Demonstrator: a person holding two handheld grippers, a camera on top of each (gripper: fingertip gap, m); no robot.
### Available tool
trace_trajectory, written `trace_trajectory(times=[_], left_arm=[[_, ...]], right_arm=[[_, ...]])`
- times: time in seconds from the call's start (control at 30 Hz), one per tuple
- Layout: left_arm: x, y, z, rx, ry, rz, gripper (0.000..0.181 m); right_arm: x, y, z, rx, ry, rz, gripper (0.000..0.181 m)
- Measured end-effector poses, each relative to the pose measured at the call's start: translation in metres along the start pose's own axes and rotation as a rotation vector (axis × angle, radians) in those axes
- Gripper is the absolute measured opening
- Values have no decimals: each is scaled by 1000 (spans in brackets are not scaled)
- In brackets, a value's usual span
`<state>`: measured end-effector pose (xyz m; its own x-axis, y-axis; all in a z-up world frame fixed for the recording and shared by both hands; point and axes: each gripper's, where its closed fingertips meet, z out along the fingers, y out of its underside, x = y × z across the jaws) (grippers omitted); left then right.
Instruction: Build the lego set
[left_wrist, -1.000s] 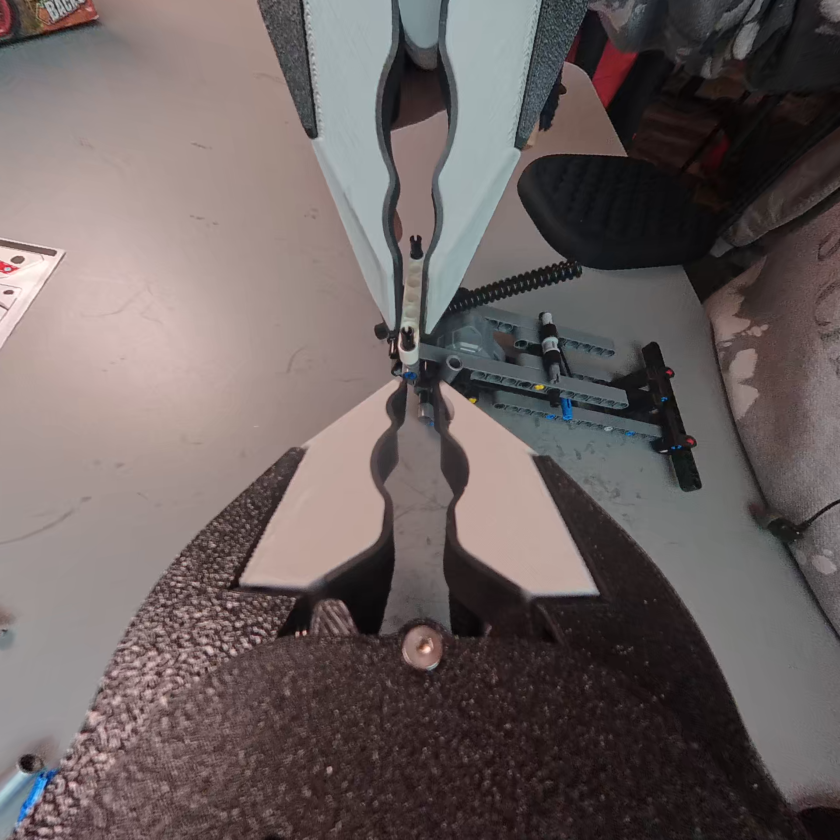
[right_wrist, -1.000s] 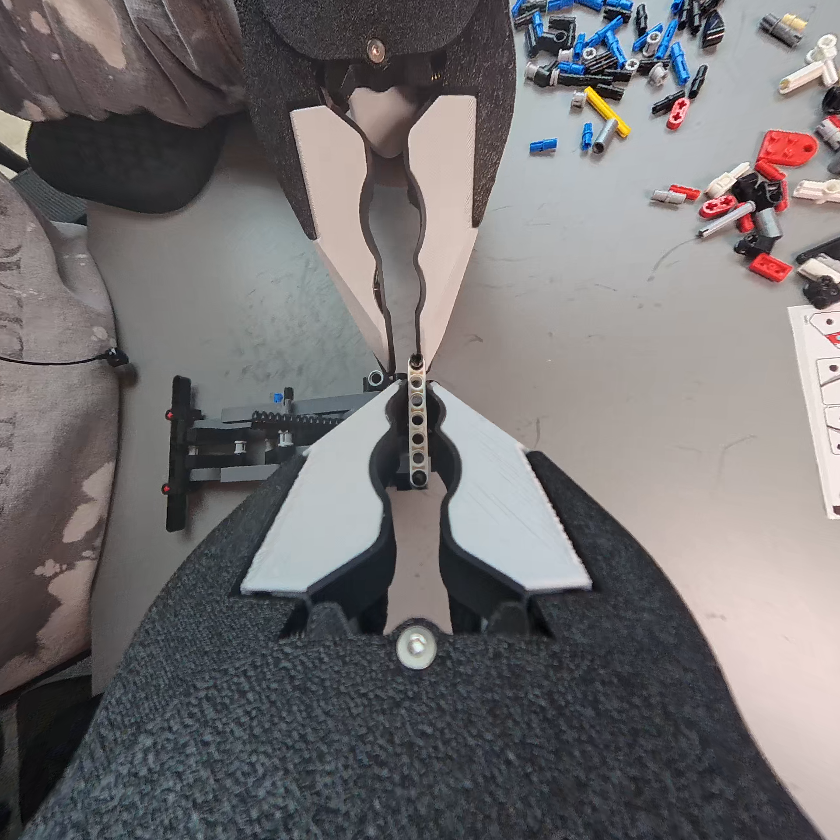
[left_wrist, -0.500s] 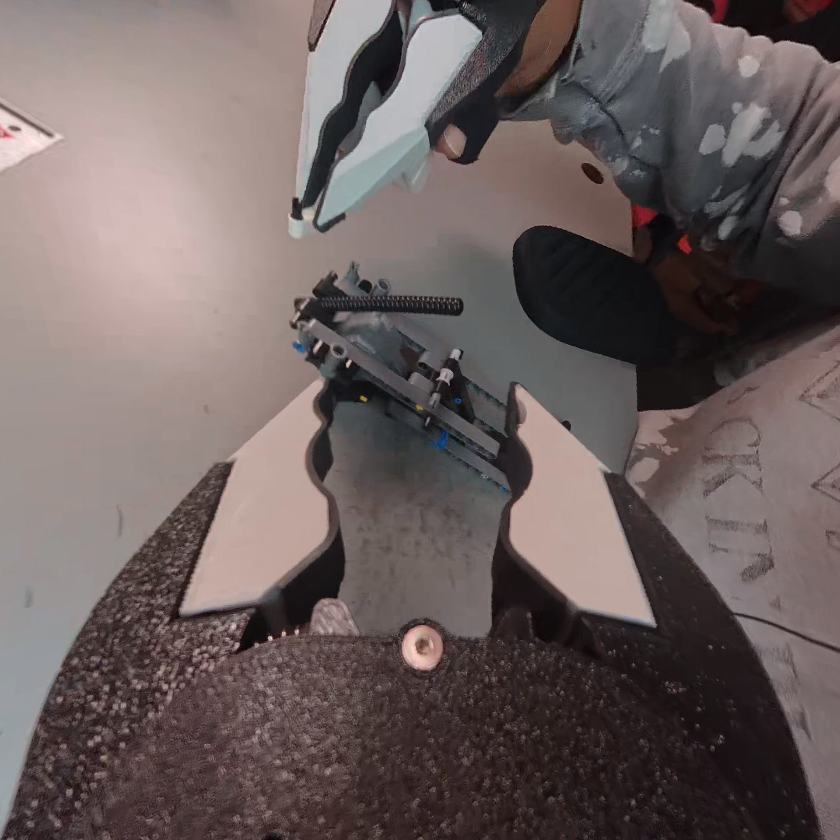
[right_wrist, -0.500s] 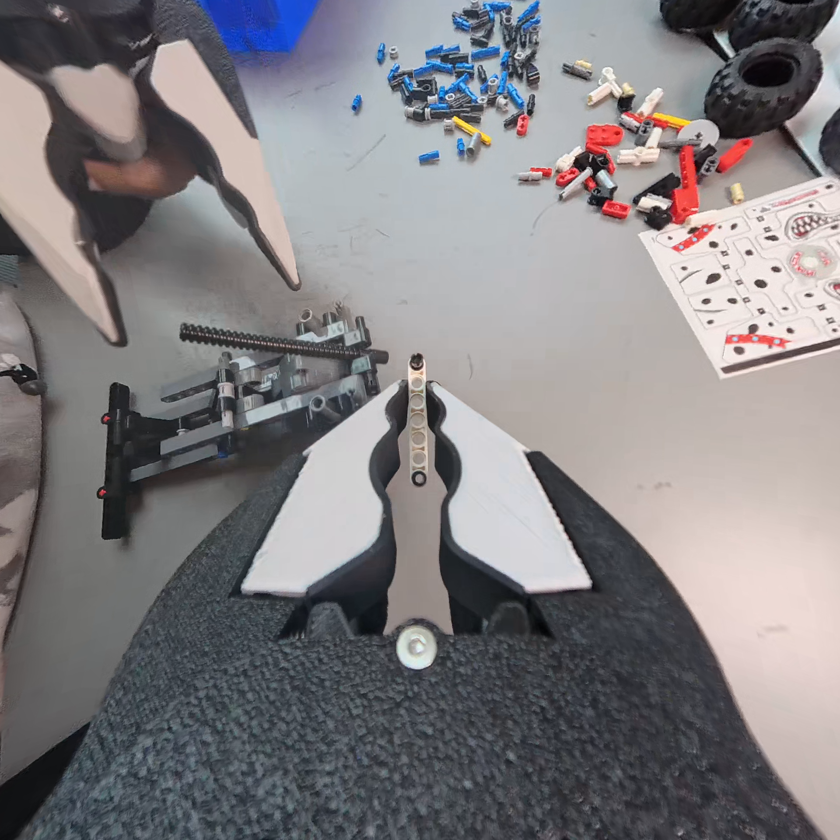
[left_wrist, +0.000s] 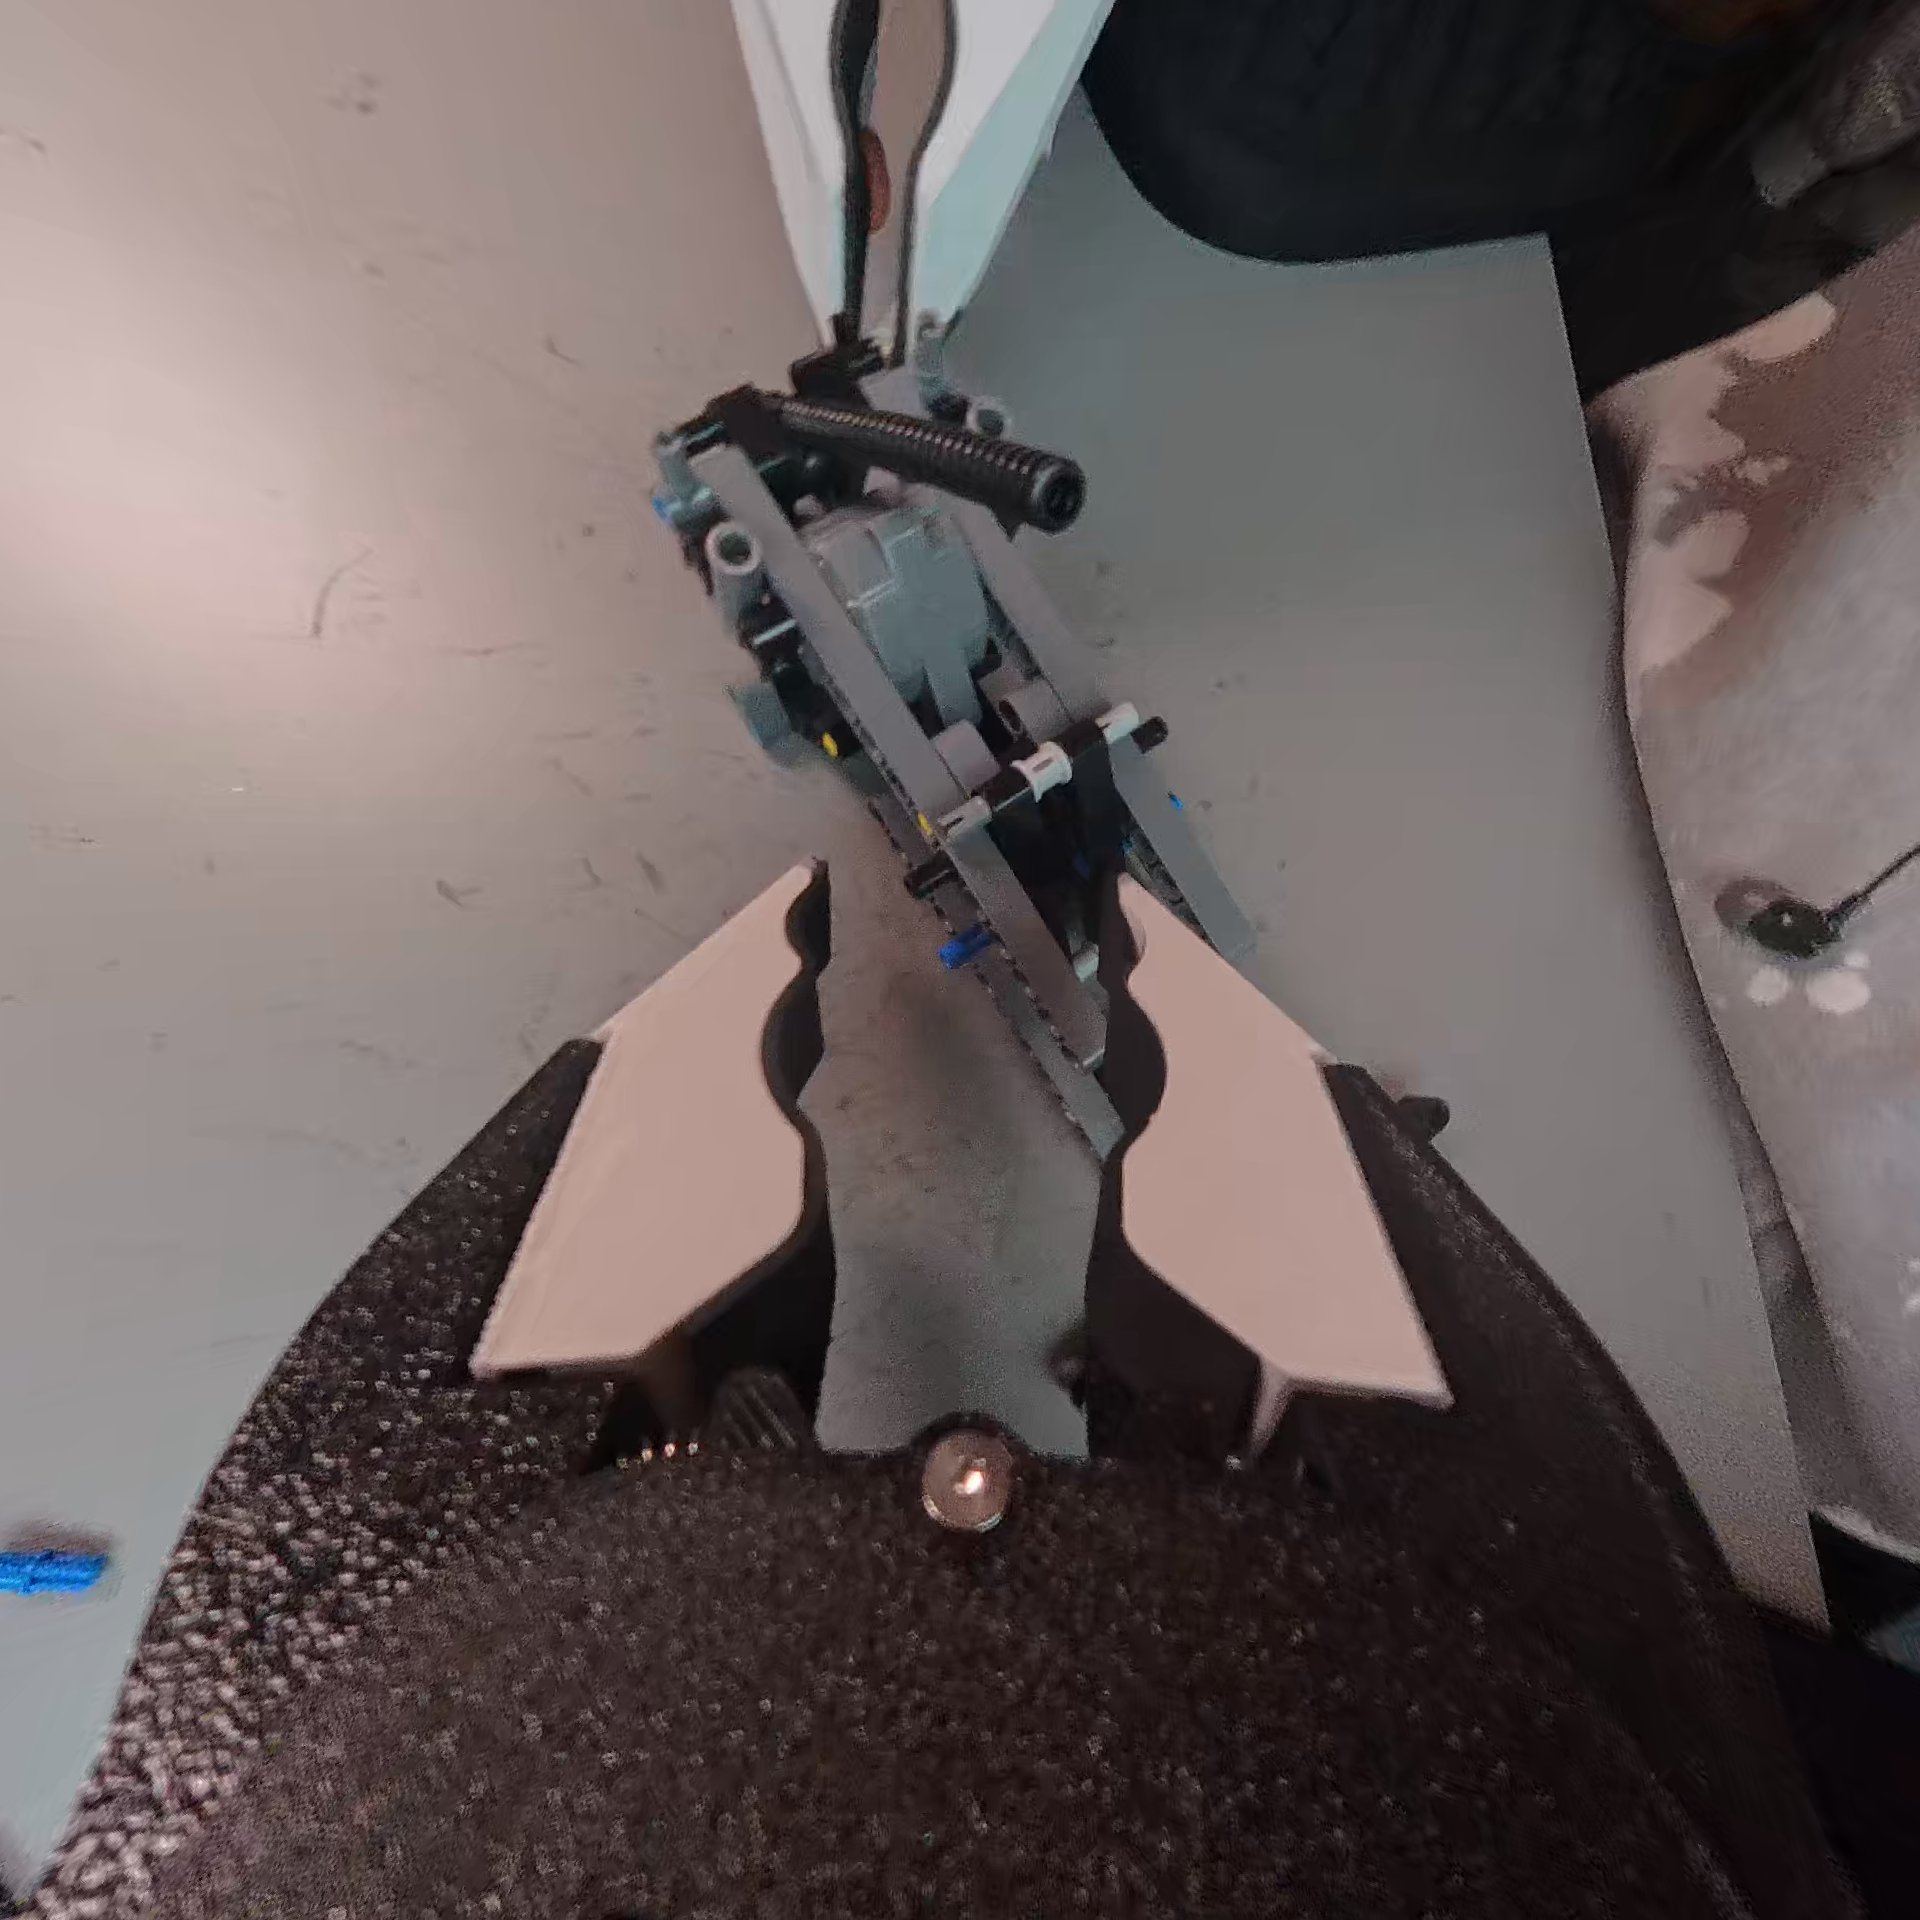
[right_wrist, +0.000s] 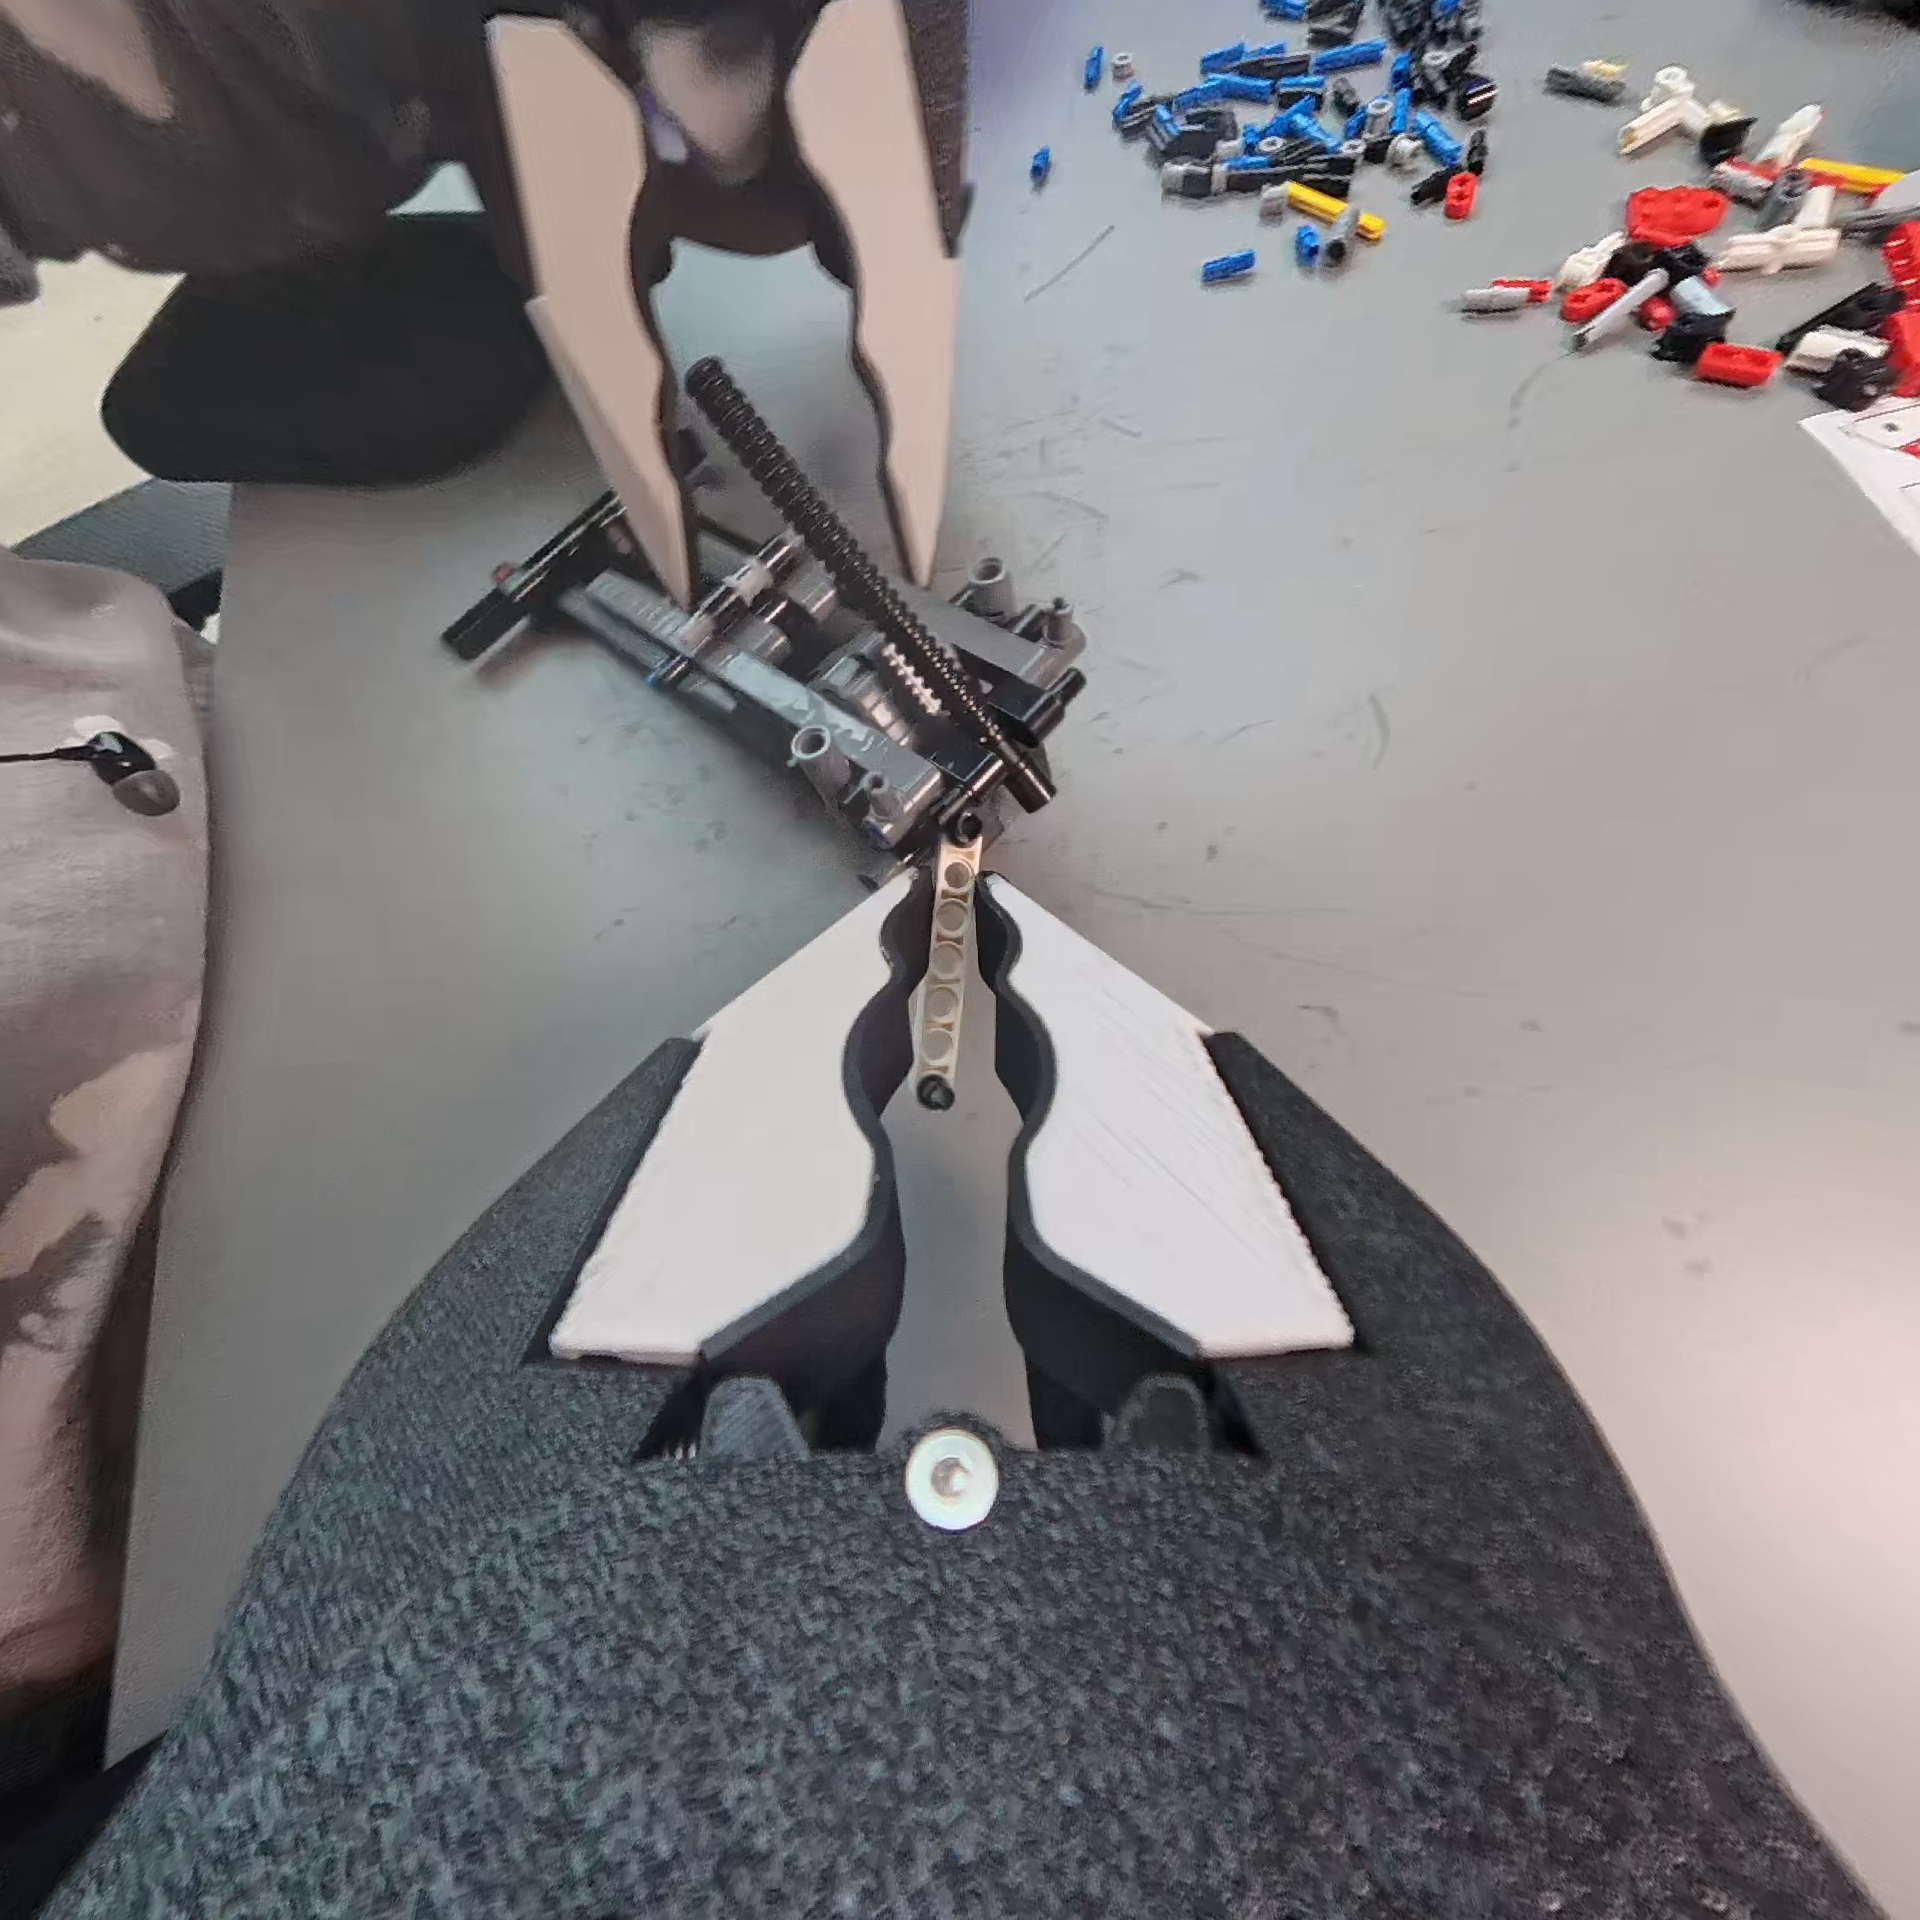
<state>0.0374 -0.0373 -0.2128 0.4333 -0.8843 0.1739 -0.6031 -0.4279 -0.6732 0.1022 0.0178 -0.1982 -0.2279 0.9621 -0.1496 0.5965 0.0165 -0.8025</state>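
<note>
Right claw: the right claw (right_wrist: 954, 883) is closed almost fully, its fingertips pinching a white perforated beam (right_wrist: 949, 971) edge-on; the beam runs back between the fingers, with a black pin at each end.
Beam tip: the front pin end of the beam touches, or sits just beside, the near corner of the grey-and-black lego chassis (right_wrist: 831, 686); contact cannot be told for certain.
Left claw: the left claw (left_wrist: 971, 883) is spread wide and grips nothing. In the right wrist view its two fingers point down on either side of the chassis's far half (right_wrist: 800, 566); in its own view one long grey side beam of the chassis (left_wrist: 914, 769) lies slantwise in the gap and runs against the inner edge of one finger.
Chassis: it lies flat on the grey counter (right_wrist: 1403, 831), near the edge, with a black ribbed spring rod (right_wrist: 852, 561) slanting up from it.
Loose parts: a scatter of blue, black, red, white and yellow lego pieces (right_wrist: 1455, 156) lies well apart, at the far side of the counter, with a printed sheet (right_wrist: 1881, 457) at the frame edge.
Counter edge: a person's mottled grey clothing (right_wrist: 83, 935) sits beside the counter.
</note>
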Motion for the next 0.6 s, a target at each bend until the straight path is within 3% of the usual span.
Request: trace_trajectory(times=[0.1, 0.17, 0.33, 0.47, 0.6], left_arm=[[-18, 8, -10, -103, 37, 30, 59], [-38, 4, -16, -117, -27, 34, 44], [-63, -23, -28, 24, -200, 3, 44], [-42, -26, -33, 152, -221, -30, 55], [-28, -6, -16, 98, -260, 16, 60]], right_arm=[[-25, 8, 2, -14, -27, -27, 7], [-43, 12, 6, -33, -43, -111, 7], [-76, 2, 2, -38, -126, -194, 7], [-62, -12, -21, 48, -128, -214, 7], [-11, -8, -24, 2, -8, -195, 7]])
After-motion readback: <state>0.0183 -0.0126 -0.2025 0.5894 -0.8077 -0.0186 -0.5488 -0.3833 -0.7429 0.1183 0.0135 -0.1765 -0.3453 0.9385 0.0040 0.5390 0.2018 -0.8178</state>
